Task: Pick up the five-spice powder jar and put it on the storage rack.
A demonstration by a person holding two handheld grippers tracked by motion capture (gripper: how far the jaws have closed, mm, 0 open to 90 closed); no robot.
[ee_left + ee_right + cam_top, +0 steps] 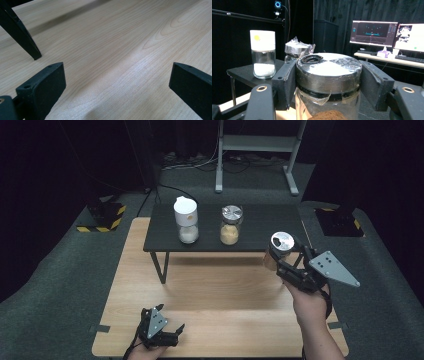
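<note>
My right gripper [281, 256] is shut on a glass jar [276, 251] with a silver lid, held in the air at the right over the wooden table [215, 290]. In the right gripper view both pads clamp the jar's lid [328, 73], and brown powder shows inside the glass. On the small black table [260, 225] stand a white-capped jar of white powder [186, 220] and a silver-lidded jar of yellowish powder [230, 225]. Resting low at the wooden table's front left is my left gripper [172, 332], open, with only bare wood between its jaws [117, 82].
The black table's thin leg [21, 32] stands on the wood ahead of my left gripper. A grey metal stand [257, 150] is on the floor at the back. Monitors on a desk [387, 35] show far off in the right gripper view.
</note>
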